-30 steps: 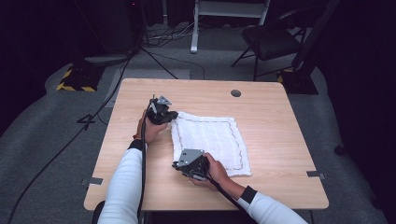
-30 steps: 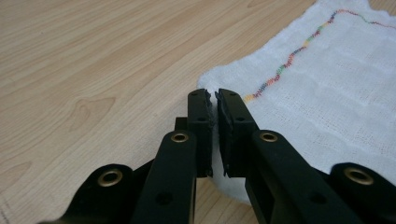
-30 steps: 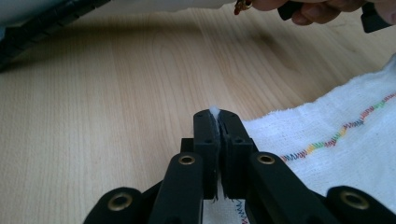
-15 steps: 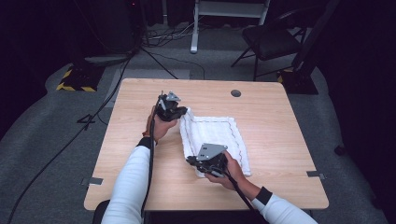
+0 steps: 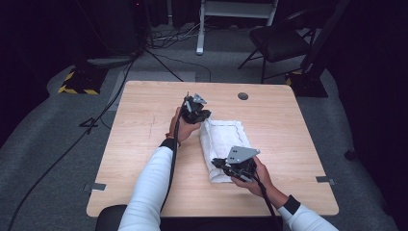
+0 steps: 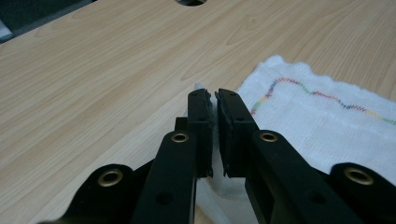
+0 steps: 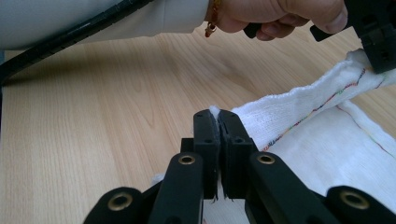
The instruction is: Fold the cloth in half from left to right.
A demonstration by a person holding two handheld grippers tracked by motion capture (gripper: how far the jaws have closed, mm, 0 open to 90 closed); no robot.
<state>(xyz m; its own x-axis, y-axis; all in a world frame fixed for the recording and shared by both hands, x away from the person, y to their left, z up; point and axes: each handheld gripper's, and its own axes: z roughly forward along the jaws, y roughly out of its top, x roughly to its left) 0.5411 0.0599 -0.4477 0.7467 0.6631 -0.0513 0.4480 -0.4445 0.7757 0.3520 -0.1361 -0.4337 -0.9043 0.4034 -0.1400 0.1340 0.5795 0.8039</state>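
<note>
the white woven cloth with a thin rainbow-coloured stitched line near its hem lies on the pale wood-grain desk, partly doubled over on itself, stretched between the two tongs. the left tongs are nearly closed on one corner of it; a tuft of white fabric pokes out between and past the tips in the left gripper view. the right tongs are pinched tight on another corner, with a small nub of cloth showing above the tips. holding two corners along one edge at once looks like the way to keep that edge taut and straight while it is carried across the rest of the cloth, so my guess is that a fold is under way. in the right gripper view the lifted edge runs from the right tongs up to the left tongs, with the flat layer just beyond it. no brand, label or readable writing shows anywhere; the coloured stitching is decoration only.
</note>
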